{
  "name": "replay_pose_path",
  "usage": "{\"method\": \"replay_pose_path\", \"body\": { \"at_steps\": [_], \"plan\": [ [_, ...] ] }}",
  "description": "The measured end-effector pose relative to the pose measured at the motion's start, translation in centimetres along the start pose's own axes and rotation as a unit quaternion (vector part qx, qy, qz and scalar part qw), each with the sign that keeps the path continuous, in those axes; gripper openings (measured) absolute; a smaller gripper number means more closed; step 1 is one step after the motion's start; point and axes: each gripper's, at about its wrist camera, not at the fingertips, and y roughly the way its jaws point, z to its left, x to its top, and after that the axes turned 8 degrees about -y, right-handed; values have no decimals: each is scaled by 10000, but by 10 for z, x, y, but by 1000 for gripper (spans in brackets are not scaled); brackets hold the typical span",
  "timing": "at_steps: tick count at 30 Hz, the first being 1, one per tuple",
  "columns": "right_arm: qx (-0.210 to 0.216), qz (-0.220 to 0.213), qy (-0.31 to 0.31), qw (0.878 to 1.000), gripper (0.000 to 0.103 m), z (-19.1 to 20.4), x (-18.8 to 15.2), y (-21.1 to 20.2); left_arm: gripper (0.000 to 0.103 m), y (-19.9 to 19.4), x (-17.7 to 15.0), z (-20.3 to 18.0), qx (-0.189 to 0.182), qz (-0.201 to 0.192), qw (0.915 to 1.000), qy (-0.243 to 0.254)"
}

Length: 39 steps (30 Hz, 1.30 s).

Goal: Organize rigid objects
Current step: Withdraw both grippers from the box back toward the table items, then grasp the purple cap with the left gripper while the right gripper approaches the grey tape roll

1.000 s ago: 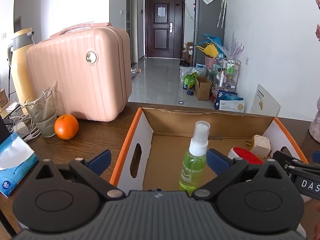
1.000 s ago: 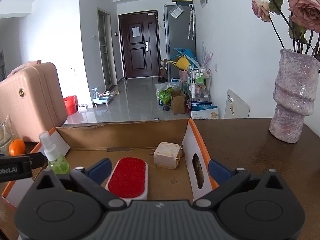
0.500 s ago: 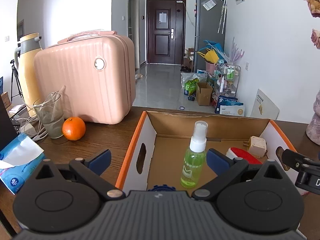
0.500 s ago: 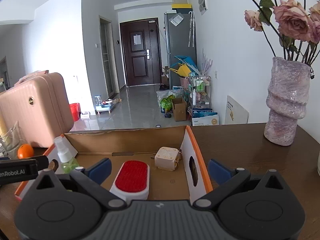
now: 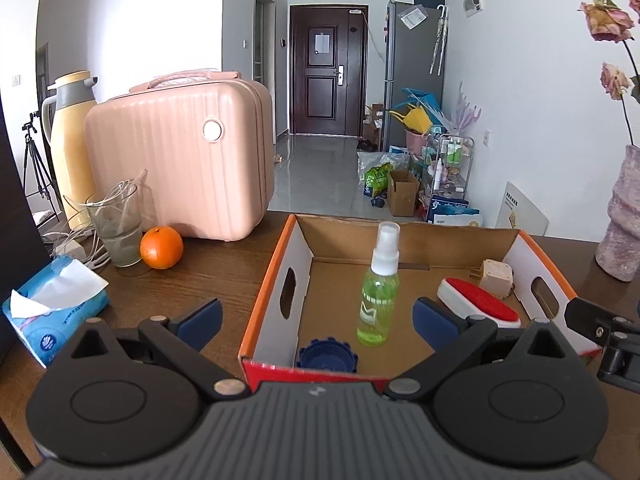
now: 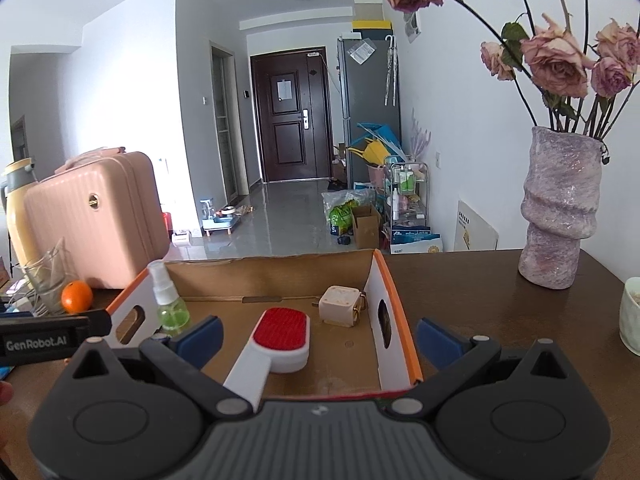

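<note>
The left wrist view alone shows a dark blue, notched round cap (image 5: pixel 327 356) lying on the floor of the open cardboard box with orange-edged white walls (image 5: pixel 298 252), at its near left corner; in the right wrist view that spot is hidden behind a gripper finger. The left view also takes in a blue tissue pack (image 5: pixel 56 304) on the dark wooden bench (image 5: pixel 216 272), while the right view alone shows the whole mauve textured vase (image 6: pixel 560 208) of dried roses and — at the far right edge — what may be a pale cup (image 6: pixel 631 316).

Inside the box, a green clear plastic spray bottle with a white nozzle (image 5: pixel 379 288) stands upright towards the left. A white brush with a red oval pad (image 6: pixel 282 338) lies flat in the middle, and a small beige cube-shaped plug (image 6: pixel 340 306) sits beside the right wall.

The left gripper (image 5: pixel 316 320) hangs spread wide before the box, holding nothing. The right gripper (image 6: pixel 318 338) is likewise spread and empty — its fingers straddle the box's right wall.
</note>
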Motion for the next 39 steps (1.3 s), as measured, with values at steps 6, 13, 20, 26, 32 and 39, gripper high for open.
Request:
{"method": "replay_pose_path", "body": {
  "at_steps": [6, 13, 20, 26, 32, 39],
  "plan": [
    [24, -4, -30, 10000, 103, 2, -9, -20, 103, -20, -11, 4, -36, -33, 10000, 25],
    [44, -51, -55, 10000, 103, 5, -24, -48, 103, -42, -25, 9, -62, -53, 9999, 86],
    [71, -99, -24, 9999, 103, 6, -40, -74, 103, -64, -42, 17, -94, -33, 9999, 117],
    [103, -86, -24, 9999, 103, 8, -56, -90, 103, -81, -57, 21, -133, -18, 9998, 161],
    [144, -28, -34, 9999, 103, 11, -71, -101, 103, -94, -71, 24, -173, 17, 9995, 267],
    [169, 35, -11, 9999, 103, 10, -88, -112, 103, -101, -85, 29, -206, 115, 9992, 332]
  ]
}}
